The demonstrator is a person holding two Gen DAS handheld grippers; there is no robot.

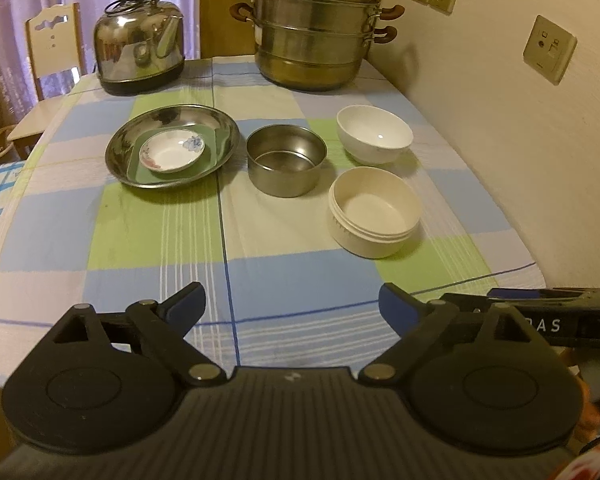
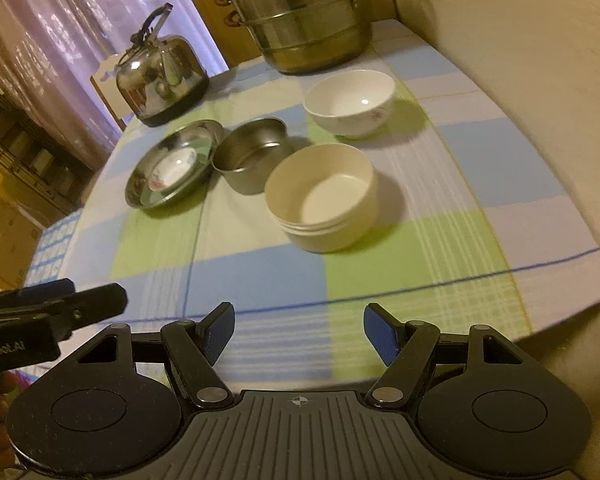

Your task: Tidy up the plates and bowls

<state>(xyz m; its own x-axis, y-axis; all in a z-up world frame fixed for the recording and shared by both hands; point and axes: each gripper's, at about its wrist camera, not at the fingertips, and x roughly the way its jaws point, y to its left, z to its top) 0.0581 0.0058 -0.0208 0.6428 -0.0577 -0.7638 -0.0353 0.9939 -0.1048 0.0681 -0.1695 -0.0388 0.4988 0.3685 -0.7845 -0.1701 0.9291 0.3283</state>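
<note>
Cream bowl [image 2: 322, 204] ahead of right tongs [image 2: 299, 334], apart; tongs agape

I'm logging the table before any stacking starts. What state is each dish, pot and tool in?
Steel plate: holds green plate and saucer.
Floral saucer: topmost, upright.
Steel bowl: empty.
White bowl: empty.
Cream bowl: empty.
Steamer pot: lid on.
Kettle: lid on.
Left tool: open, empty.
Right tool: open, empty.

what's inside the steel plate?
In the steel plate lies a green square plate, and on that a small floral dish, empty. The steel plate's middle is covered by them, so anything beneath is hidden.
</note>
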